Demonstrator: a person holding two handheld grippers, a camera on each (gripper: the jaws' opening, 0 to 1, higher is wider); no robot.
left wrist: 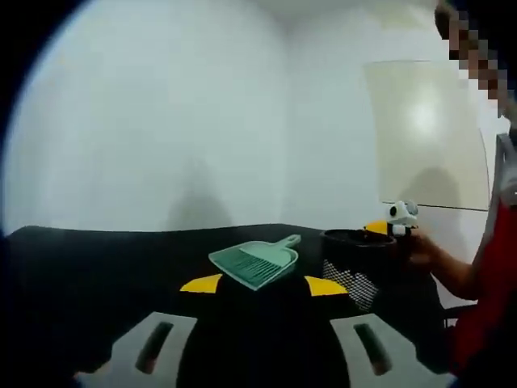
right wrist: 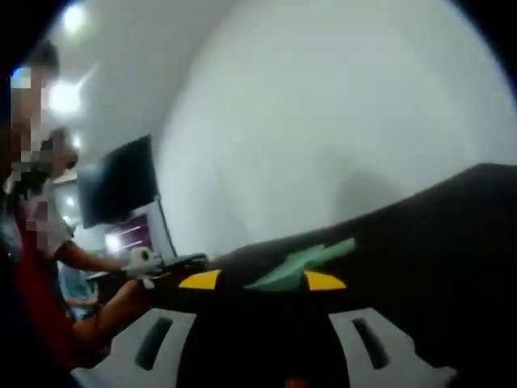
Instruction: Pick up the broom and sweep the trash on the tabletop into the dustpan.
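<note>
I see both tongs, left tongs (left wrist: 262, 284) and right tongs (right wrist: 262, 280), spread wide with nothing in them. The green dustpan (left wrist: 257, 261) lies on the black bench (left wrist: 97, 267), beside a black mesh basket (left wrist: 358, 260).

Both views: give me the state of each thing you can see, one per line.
Dustpan: flat on the black table, empty, untouched.
Mesh bin: upright at the table's edge, a person's hand beside it.
Left tool: open, holding nothing, short of the dustpan.
Right tool: open, holding nothing, facing the dustpan.
</note>
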